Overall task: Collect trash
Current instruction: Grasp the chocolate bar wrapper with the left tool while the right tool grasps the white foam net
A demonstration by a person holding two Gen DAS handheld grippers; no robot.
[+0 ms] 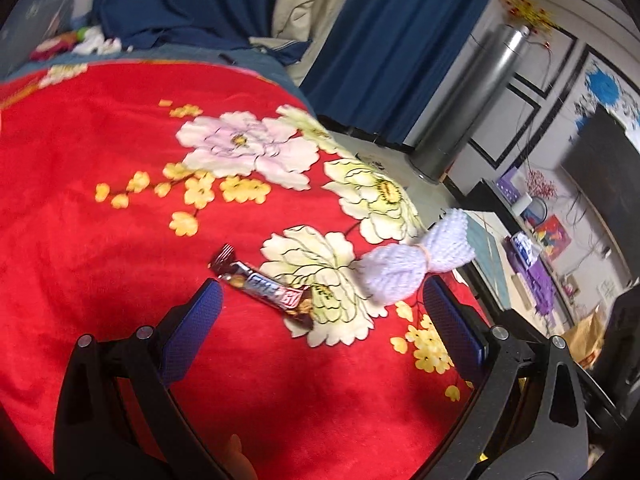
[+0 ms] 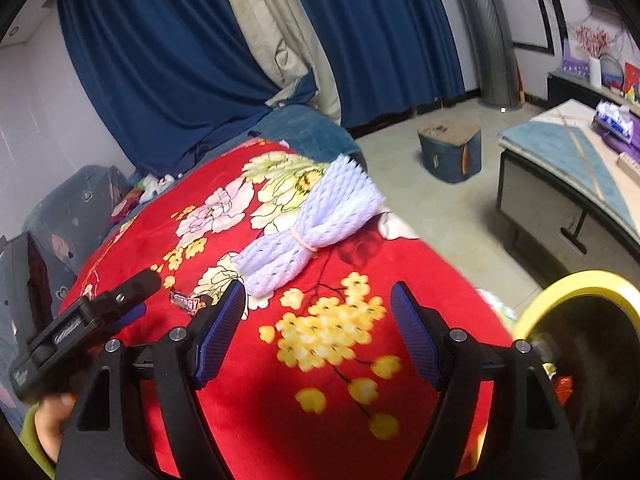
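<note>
blanket: red, floral, spread over a sofa; right edge drops off toward bare floor
candy wrapper: flat on the blanket, between the left tool's fingers but a bit ahead of the tips, not touched
foam net: white bundle tied with a rubber band, just right of the wrapper, flared end hanging over the blanket edge
left gripper: spread wide, nothing in it, plenty of room either side of the wrapper
right gripper: also released, empty, hovering over yellow flowers near the foam net
bin: yellow rim, low right, just off the blanket edge
coffee table: well apart, open floor between
</note>
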